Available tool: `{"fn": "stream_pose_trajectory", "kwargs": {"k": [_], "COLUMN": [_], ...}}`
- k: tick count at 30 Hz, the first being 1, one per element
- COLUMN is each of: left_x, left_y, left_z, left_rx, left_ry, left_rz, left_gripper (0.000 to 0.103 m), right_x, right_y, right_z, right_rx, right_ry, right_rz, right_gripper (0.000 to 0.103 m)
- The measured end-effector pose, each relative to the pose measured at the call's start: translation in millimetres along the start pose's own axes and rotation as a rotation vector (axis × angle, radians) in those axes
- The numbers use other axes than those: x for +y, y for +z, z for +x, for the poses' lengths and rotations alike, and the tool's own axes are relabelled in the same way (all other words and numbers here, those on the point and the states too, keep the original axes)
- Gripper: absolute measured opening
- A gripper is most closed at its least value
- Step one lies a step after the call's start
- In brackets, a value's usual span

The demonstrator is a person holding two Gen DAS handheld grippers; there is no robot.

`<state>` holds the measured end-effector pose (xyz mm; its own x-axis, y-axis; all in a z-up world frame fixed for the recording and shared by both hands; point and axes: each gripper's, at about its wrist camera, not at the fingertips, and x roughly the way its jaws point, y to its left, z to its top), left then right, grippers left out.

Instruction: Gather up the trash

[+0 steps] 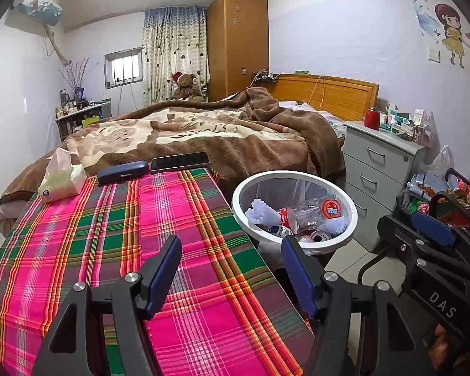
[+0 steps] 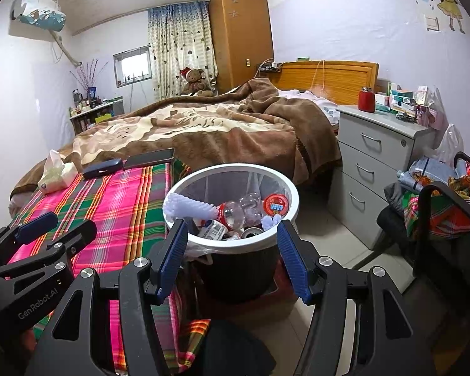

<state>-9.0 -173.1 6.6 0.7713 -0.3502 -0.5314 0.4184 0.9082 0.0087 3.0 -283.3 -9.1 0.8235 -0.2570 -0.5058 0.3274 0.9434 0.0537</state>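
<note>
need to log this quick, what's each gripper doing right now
left gripper: open, nothing between its fingers.
right gripper: open, holding nothing.

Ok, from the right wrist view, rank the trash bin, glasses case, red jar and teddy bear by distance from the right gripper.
From the right gripper:
1. Trash bin, straight ahead on the floor.
2. Glasses case, left, on the plaid cloth.
3. Red jar, right, on the drawer unit.
4. Teddy bear, beyond the bed.

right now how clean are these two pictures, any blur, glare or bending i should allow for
Left wrist view: sharp and evenly lit, no motion blur; fisheye bends the wardrobe and plaid cloth, dark corners. Right wrist view: equally sharp; the window is blown out white, the trash bin reads clearly, and walls curve toward the edges.
</note>
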Motion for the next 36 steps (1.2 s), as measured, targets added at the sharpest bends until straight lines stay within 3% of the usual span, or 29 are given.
{"fn": "stream_pose_trajectory", "kwargs": {"k": [36], "left_x": [1.4], "left_y": [-2.3], "left_z": [-0.9], "left_rx": [0.002], "left_ry": [-0.003], "left_rz": [0.001], "left_gripper": [0.066], "right_x": [2.4], "right_y": [-0.6], "right_z": [-1.6], "right_rx": [0.002], "right_ry": [0.002], "right_rz": [0.002], "right_gripper": [0.06]}}
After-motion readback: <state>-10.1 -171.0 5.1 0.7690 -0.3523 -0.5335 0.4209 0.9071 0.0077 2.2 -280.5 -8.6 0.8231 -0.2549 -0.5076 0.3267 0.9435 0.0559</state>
